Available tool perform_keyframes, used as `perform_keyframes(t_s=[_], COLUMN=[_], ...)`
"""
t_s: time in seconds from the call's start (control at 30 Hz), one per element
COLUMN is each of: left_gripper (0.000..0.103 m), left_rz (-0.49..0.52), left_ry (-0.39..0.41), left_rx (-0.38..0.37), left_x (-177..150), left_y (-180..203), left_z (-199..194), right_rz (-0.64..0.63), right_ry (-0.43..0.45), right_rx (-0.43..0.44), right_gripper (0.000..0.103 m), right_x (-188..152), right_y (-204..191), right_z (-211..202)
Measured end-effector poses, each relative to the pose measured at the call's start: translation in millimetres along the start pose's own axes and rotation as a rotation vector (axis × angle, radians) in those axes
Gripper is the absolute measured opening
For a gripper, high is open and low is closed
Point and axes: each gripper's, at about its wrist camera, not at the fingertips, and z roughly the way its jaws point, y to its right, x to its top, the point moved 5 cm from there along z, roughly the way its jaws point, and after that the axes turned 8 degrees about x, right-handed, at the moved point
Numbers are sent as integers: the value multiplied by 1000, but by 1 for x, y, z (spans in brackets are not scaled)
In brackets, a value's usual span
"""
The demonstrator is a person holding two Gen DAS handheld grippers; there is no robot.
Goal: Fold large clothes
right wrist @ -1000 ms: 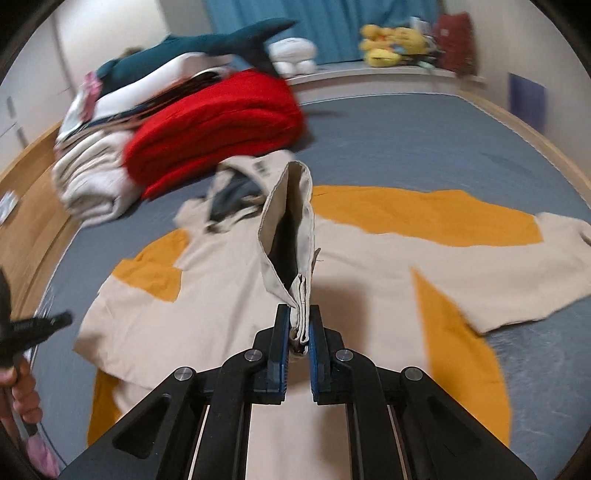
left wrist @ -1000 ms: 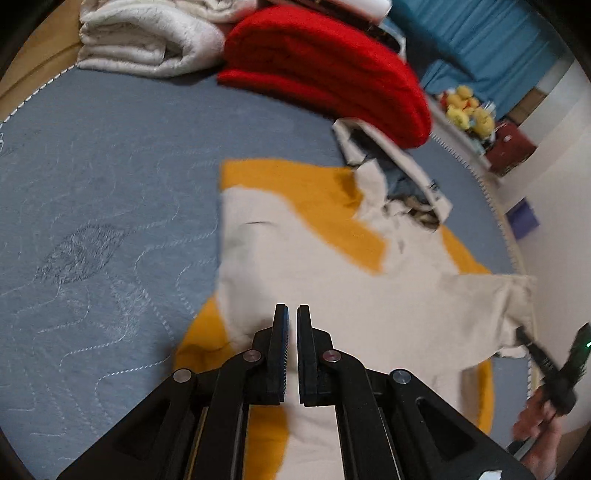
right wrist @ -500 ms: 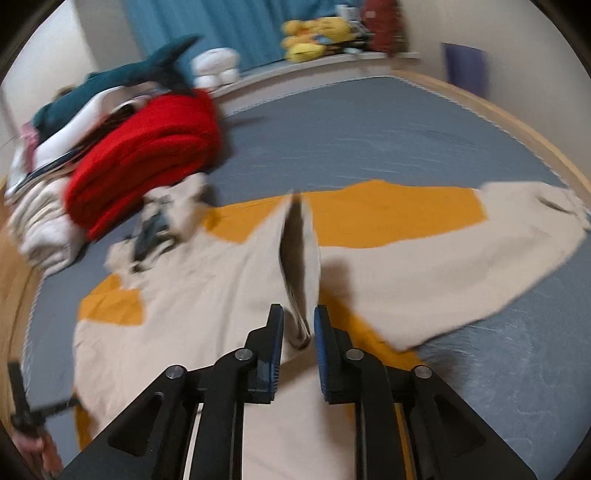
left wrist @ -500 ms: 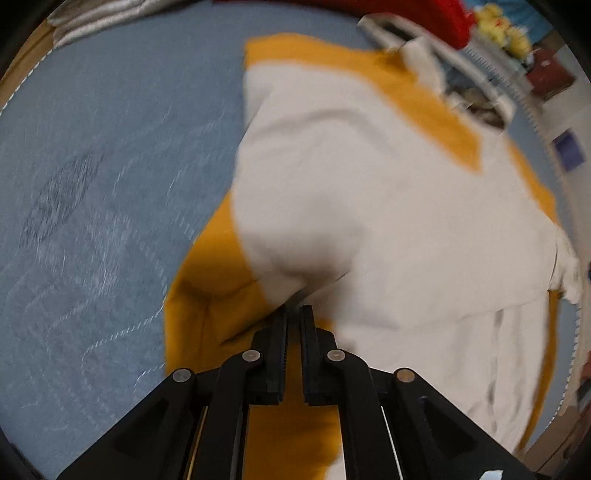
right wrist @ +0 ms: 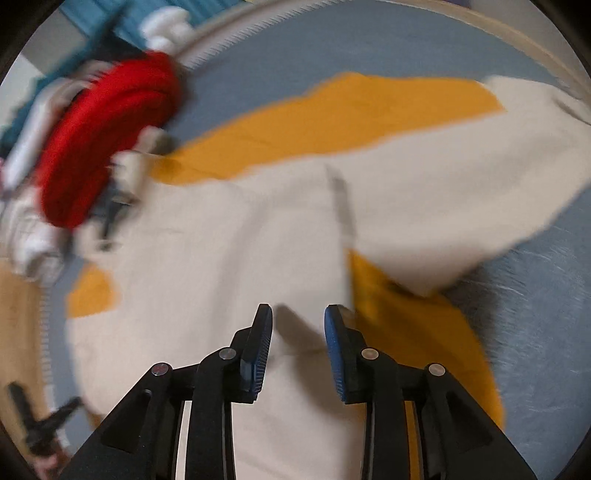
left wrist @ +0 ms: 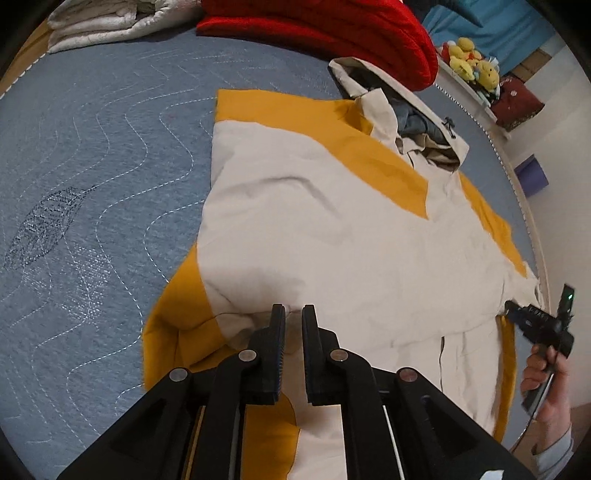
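I have the cream and mustard jacket (left wrist: pixel 332 229) spread flat on the blue bed (left wrist: pixel 92 184), hood (left wrist: pixel 413 122) pointing away toward the red blanket (left wrist: pixel 332 33).

My right gripper (right wrist: pixel 298 314) has just been opening. Its fingers now stand apart with nothing between them, and the cloth lies loose just under the tips, beside the seam where cream meets mustard.

My left gripper (left wrist: pixel 293 314) has fingers with only a narrow gap, almost closed. They sit at a small puckered fold near the jacket's lower edge, but I cannot tell whether any cloth is pinched.

The jacket's long axis runs from my fingers up to the hood. One sleeve (right wrist: pixel 461 177) lies out on the right gripper's side, so I judge the right hand is nearer for bringing that sleeve across the body next.
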Motion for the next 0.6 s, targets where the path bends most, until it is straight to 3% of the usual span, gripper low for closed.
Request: perform_keyframes(t_s=[0.07,0.23,0.3,0.33,0.47,0.6], left_gripper=[7,9,9,9,10,9], left_rz=[-6,-10,-9,-9,-14,-13], left_ry=[5,-10,-14,-15,-19,-25], left_rx=[-2,18,23,28,32,40], left_x=[0,-4,-5,-5,-6,-6], left_y=[-4,0,-2,-3,-5,-7], left_z=[-2,4,6,6,10,14], right_rz=[36,31,14,-7,-60,-40], right_ry=[7,4,9,35,169,203], right_rx=[-43,19,37,26,28,-90], right_gripper=[39,39,14,7,6,11], right_x=[-3,-8,-6,-4,10,18], right_y=[12,9,4,2,-10,4], right_z=[0,0,-1,-5,-30,-37])
